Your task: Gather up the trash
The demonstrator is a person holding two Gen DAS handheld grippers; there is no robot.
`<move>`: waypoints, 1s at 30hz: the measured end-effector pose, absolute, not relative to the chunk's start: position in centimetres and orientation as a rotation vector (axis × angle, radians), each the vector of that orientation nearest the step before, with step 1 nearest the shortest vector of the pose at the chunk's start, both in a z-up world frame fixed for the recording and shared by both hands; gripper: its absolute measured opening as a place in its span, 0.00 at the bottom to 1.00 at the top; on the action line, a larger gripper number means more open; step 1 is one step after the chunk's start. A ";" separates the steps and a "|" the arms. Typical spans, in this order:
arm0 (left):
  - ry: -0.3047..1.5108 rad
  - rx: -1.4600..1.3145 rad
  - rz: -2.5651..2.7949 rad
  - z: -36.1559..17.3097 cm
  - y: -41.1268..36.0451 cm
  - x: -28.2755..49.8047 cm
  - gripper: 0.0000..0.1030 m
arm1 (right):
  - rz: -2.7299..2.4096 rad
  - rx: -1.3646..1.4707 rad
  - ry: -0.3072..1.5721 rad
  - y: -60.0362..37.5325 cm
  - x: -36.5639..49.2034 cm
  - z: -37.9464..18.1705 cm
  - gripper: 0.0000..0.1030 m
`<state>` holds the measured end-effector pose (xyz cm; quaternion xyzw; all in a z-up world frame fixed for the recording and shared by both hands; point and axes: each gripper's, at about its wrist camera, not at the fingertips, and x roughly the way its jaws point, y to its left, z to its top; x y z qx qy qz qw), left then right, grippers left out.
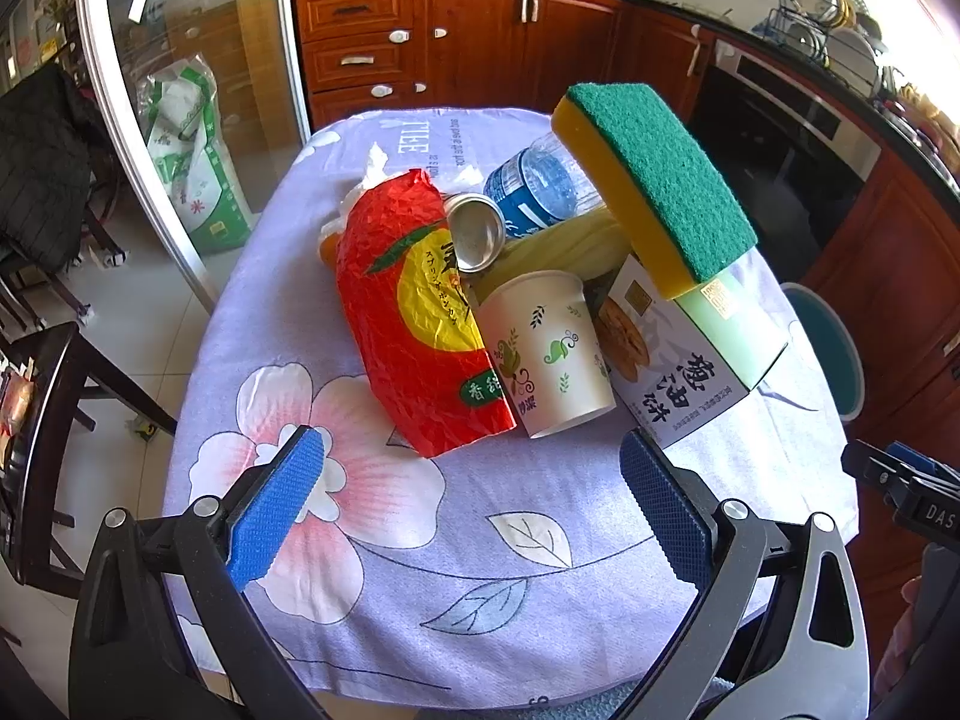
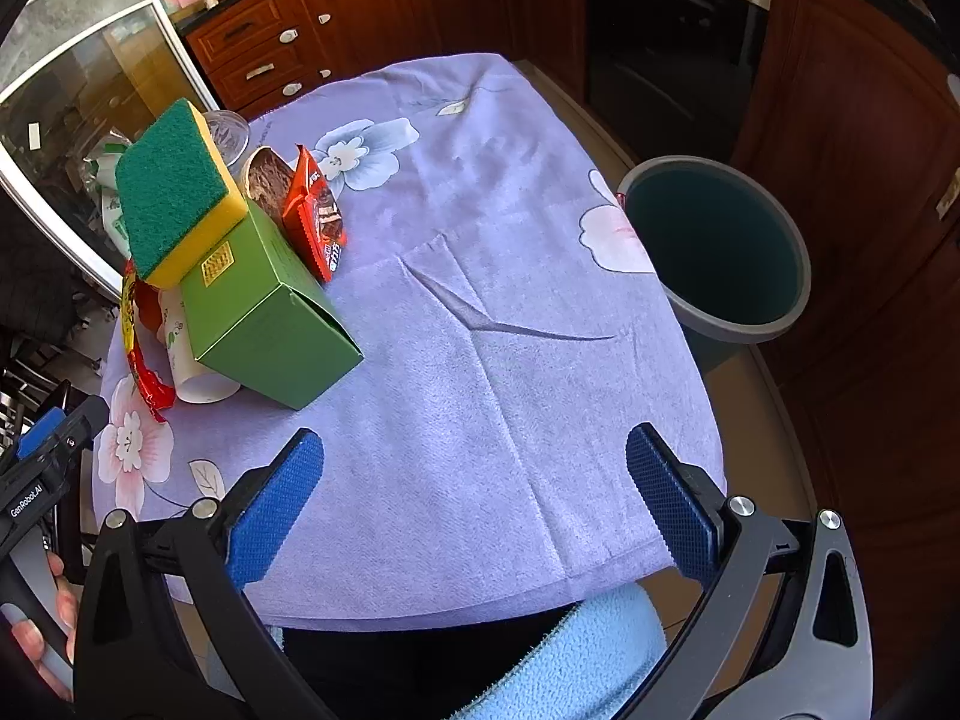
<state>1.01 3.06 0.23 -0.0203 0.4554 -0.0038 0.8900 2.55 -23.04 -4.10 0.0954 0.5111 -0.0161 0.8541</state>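
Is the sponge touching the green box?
Touching. The right wrist view shows the sponge propped on the top end of the green box, its yellow edge resting against the cardboard. The left wrist view shows the same overlap.

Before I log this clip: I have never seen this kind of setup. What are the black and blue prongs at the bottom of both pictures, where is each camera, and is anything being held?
There is no robot. A person holds a two-finger gripper in each hand, and a fisheye camera on each looks forward along its fingers. The left gripper faces a pile on the floral tablecloth: a red snack bag, a paper cup on its side, a can, a water bottle, and a sponge resting on a box. The right gripper sees the same pile from the side, mostly bare cloth, and a bin beside the table. Both grippers are open and hold nothing.
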 end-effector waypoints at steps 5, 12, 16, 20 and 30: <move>0.947 -0.042 -0.010 0.2 3.0 1.0 0.96 | -0.033 0.199 1.078 -23.0 2.6 -4.3 0.94; 0.947 -0.042 -0.008 0.2 3.0 1.0 0.96 | -0.033 0.194 1.081 -22.9 2.6 -4.4 0.94; 0.946 -0.041 -0.009 0.2 2.9 1.0 0.96 | -0.035 0.195 1.082 -22.9 2.6 -4.4 0.94; 0.948 -0.042 -0.011 0.2 3.0 1.0 0.96 | -0.037 0.197 1.086 -22.9 2.8 -4.6 0.94; 0.965 -0.061 -0.009 -0.7 4.1 1.4 0.96 | -0.022 0.153 1.085 -22.2 3.3 -4.4 0.94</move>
